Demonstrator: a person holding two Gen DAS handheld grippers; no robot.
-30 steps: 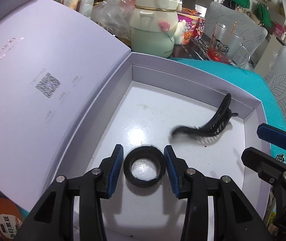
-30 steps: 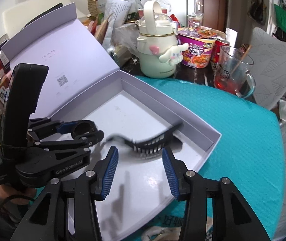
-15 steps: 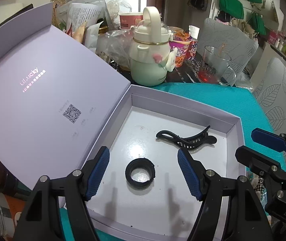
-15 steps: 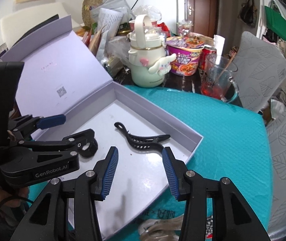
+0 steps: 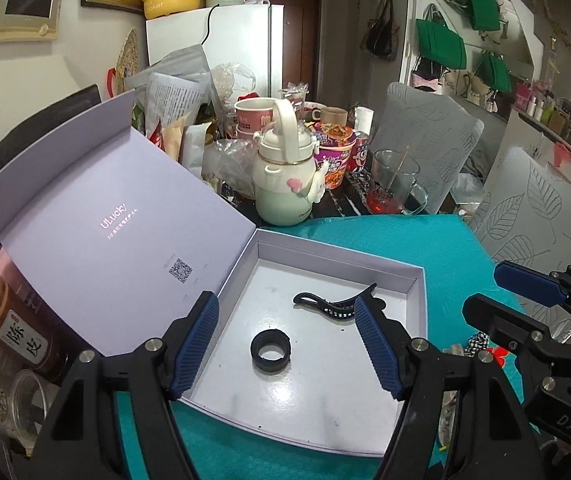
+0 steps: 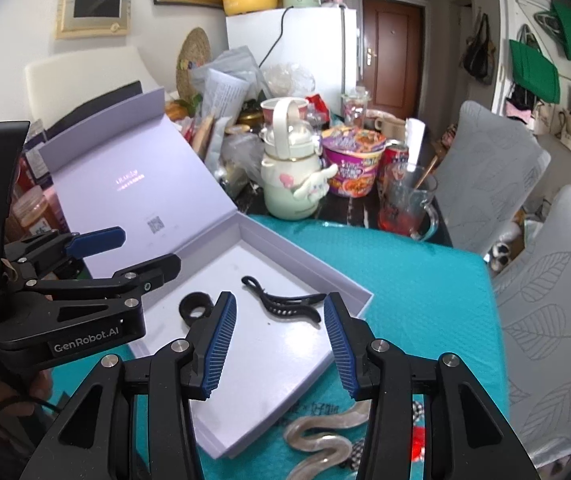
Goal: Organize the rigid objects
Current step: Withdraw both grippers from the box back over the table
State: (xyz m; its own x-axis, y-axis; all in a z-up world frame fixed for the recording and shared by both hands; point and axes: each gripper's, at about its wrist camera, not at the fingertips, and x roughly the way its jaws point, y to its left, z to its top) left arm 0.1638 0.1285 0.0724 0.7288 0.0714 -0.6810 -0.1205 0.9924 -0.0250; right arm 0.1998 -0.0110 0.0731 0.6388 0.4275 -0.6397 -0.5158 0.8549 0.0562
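- Left gripper [image 5: 285, 344]: jaws apart, nothing between the pads
- Black ring [image 5: 270, 350] lies flat on box [image 5: 416, 312] floor, below the left gripper, untouched
- Black hair clip [image 6: 285, 304] in same box, beside ring
- Right gripper [image 6: 280, 344]: part open, empty
- Wavy clip [image 6: 321, 440] on teal cloth [image 6: 417, 280], possibly translucent

Both hand-held tools are built of matte black plastic struts pinned with round silver screws, each finger ending in a ribbed blue pad. The left gripper [image 6: 133, 252] carries white "GenRobot.AI" lettering on its side and a tall black block rising at its back, with a thin black cable looping beneath the hand [image 6: 9, 392] that grips it. The right gripper [image 6: 279, 344] matches it, and its side shows the white letters "DAS".
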